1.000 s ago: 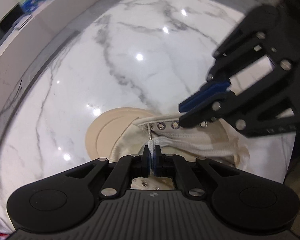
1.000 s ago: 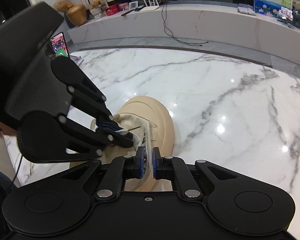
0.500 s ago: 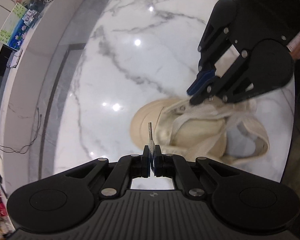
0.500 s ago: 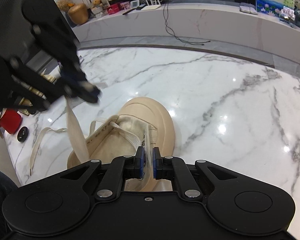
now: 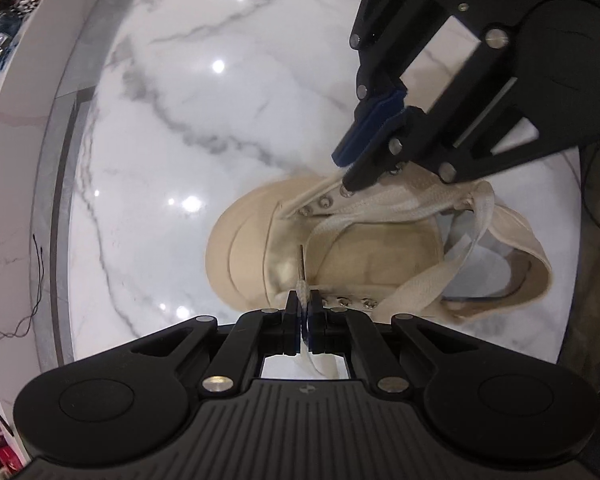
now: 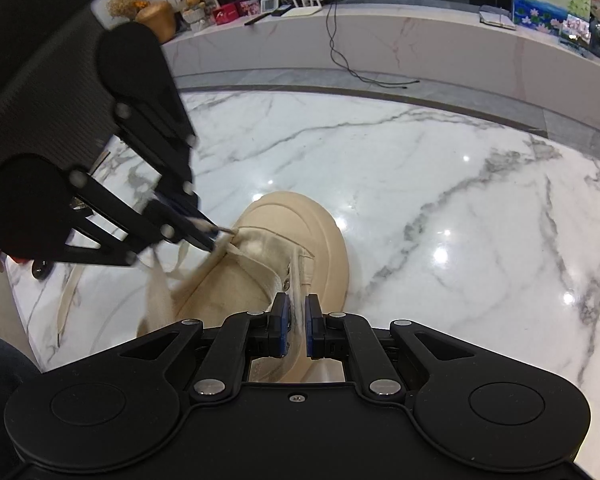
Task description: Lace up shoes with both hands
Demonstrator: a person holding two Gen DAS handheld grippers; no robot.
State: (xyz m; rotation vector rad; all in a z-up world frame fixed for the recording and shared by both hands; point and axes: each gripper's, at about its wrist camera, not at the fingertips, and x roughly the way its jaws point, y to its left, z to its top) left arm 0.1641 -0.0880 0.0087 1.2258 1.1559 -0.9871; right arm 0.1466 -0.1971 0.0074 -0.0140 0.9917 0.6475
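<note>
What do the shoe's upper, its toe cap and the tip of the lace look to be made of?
The shoe's upper looks like beige woven canvas, matte and creased. Its toe cap seems smooth rubber with a soft sheen. The lace tip looks metallic: thin, stiff, grey.

The left gripper [image 6: 216,236] is motion-blurred in the right wrist view. The right gripper [image 5: 346,168] hides part of the shoe's [image 5: 244,240] eyelet row.

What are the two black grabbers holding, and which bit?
The left gripper pinches the cream shoelace just behind its metal tip. The right gripper clamps the eyelet edge of the beige canvas shoe.
</note>
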